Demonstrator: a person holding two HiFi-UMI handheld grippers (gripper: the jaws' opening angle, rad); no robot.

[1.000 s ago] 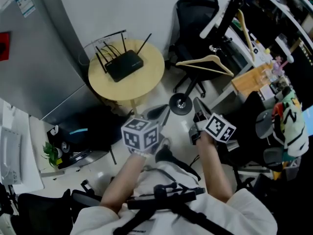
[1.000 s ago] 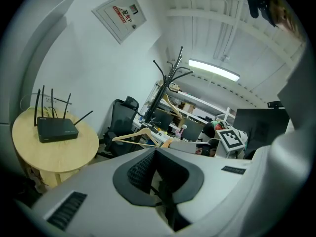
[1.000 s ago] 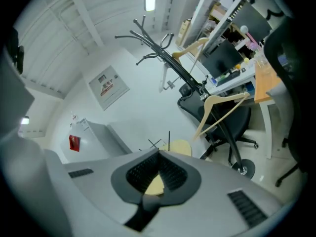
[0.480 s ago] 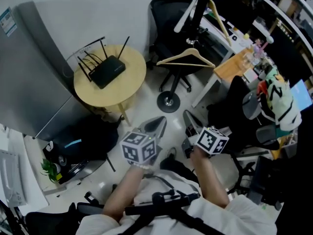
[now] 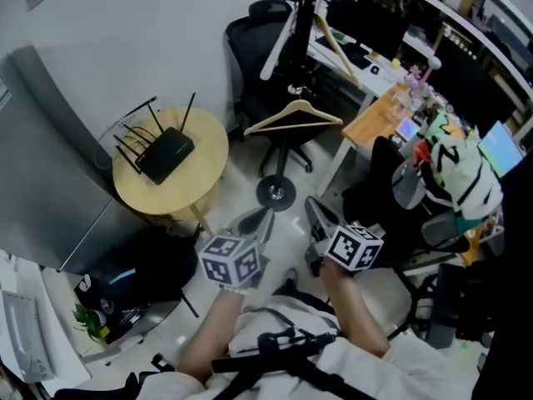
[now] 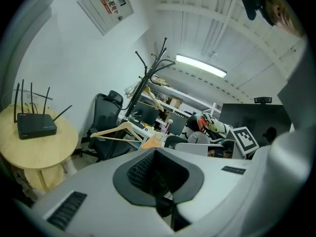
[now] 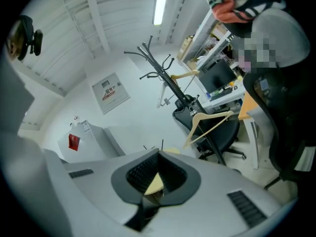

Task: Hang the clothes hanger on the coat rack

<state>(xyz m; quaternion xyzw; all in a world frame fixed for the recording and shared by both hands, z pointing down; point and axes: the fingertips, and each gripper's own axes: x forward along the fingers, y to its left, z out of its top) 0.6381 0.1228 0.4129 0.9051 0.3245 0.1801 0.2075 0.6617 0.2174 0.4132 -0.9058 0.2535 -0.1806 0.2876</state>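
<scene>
A light wooden clothes hanger (image 5: 293,115) hangs by its hook on the black coat rack (image 5: 301,23), in front of an office chair; a second hanger (image 5: 337,50) hangs higher up. It also shows as the hanger (image 6: 118,131) and the hanger (image 7: 212,122) in the gripper views. My left gripper (image 5: 256,220) and right gripper (image 5: 313,215) are held side by side low in the head view, well short of the rack. Both are shut with nothing between the jaws: the left gripper (image 6: 154,149) and the right gripper (image 7: 159,152) point toward the rack.
A round wooden table (image 5: 208,144) with a black router (image 5: 164,153) stands left of the rack. A grey cabinet (image 5: 50,173) is at the far left. A black office chair (image 5: 254,52), a desk (image 5: 379,115) and a pile of clothes (image 5: 454,161) crowd the right.
Both grippers have travelled together with the person, still shut. In the head view the table, chair and rack have slid leftward. The hanger stays on the rack.
</scene>
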